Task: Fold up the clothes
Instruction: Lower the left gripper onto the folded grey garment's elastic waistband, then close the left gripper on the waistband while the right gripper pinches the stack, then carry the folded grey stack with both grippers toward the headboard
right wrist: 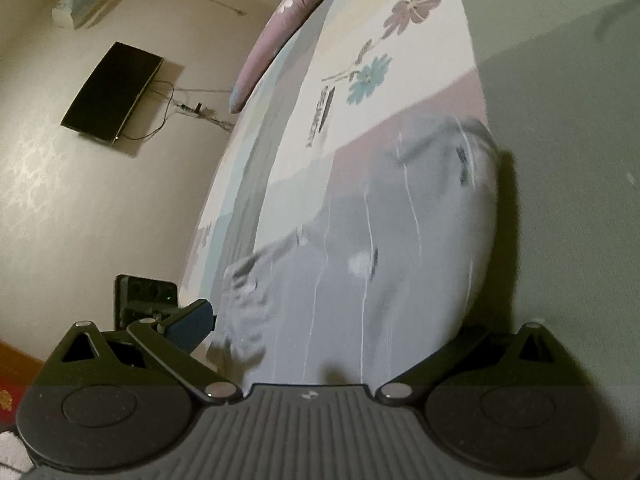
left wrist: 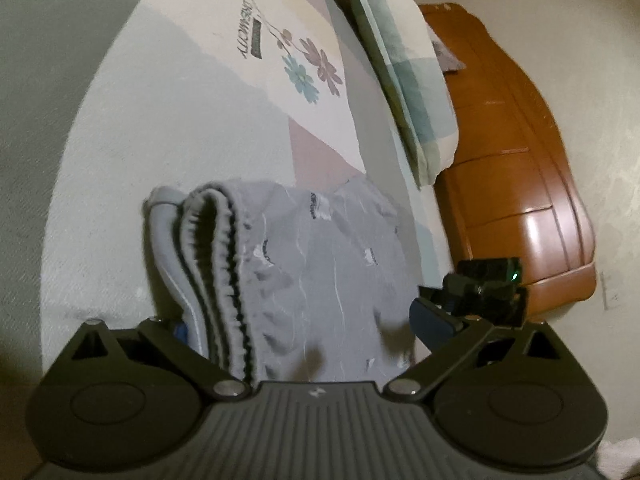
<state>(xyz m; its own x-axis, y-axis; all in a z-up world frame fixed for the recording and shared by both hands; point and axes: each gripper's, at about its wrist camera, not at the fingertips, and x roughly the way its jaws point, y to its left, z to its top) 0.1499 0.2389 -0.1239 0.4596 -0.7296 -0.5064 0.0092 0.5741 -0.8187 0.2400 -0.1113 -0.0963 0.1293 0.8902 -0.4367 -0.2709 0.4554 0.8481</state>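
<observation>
A folded grey garment (left wrist: pixel 304 248) with thin white lines and a ribbed elastic waistband (left wrist: pixel 224 264) lies on the flowered bedsheet (left wrist: pixel 224 92). My left gripper (left wrist: pixel 308 322) is open wide, with the garment's near end between its fingers. Its left pad is mostly hidden behind the waistband fold, and its right pad (left wrist: pixel 434 322) stands just off the cloth's edge. In the right wrist view the same garment (right wrist: pixel 372 248) fills the space between my open right gripper (right wrist: pixel 332 330). The left pad (right wrist: pixel 196 324) shows beside the cloth, while the right one is hidden behind it.
A checked pillow (left wrist: pixel 404 72) lies at the head of the bed against a wooden headboard (left wrist: pixel 516 168). A wall-mounted dark screen (right wrist: pixel 112 92) and trailing cables hang beyond the bed. The other gripper's body (left wrist: pixel 488 288), with a green light, is close on the right.
</observation>
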